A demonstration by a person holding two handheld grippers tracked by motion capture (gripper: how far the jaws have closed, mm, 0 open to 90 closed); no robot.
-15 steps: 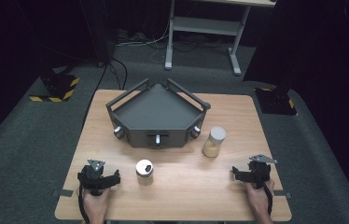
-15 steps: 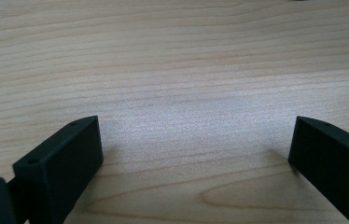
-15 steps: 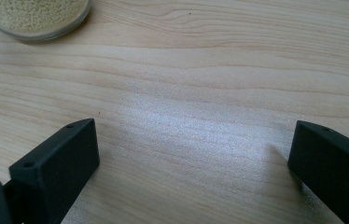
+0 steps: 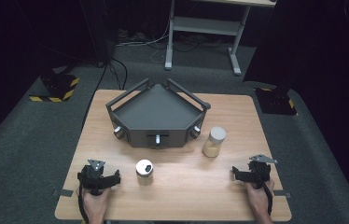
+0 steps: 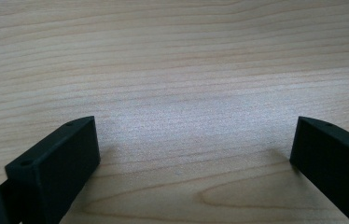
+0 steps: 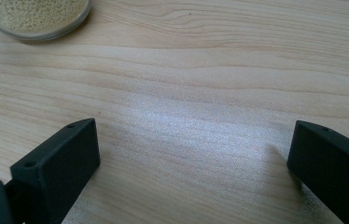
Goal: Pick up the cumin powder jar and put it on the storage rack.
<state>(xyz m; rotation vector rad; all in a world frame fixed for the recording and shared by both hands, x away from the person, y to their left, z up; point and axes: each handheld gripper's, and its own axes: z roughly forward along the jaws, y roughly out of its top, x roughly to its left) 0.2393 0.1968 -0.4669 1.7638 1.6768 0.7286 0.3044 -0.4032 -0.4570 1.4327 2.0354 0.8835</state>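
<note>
on a pale wooden table point(image 4: 177, 196) set over dark grey carpet point(image 4: 28, 154), a person's two hands rest at the near edge, each holding a black two-jaw gripper. the left gripper point(image 4: 115, 178) sits at the near left corner, the right gripper point(image 4: 234, 174) at the near right, well apart from each other. in both gripper views the jaws stand wide apart with bare wood grain between them, gripping nothing.

a dark, wedge-shaped tray point(image 4: 156, 114) with raised rails and round knobs on its front face occupies the middle of the far half of the table. a clear jar with a white lid point(image 4: 214, 141), filled with pale yellow grains, stands just right of the tray's front corner. a smaller jar with a silver top point(image 4: 144, 171) stands nearer the person, between the tray and the near edge, closer to the left gripper. the grain jar's base point(image 6: 35, 16) shows at the top left of the right gripper view, cut off by the frame.

beyond the table the room falls into darkness. the legs of a grey metal stand point(image 4: 200, 42) rise at the back, cables point(image 4: 116, 70) trail across the floor, and yellow-and-black striped blocks point(image 4: 58, 88) lie left and right. the person's forearms are cut off at the bottom; what the silver-topped jar holds cannot be made out.
</note>
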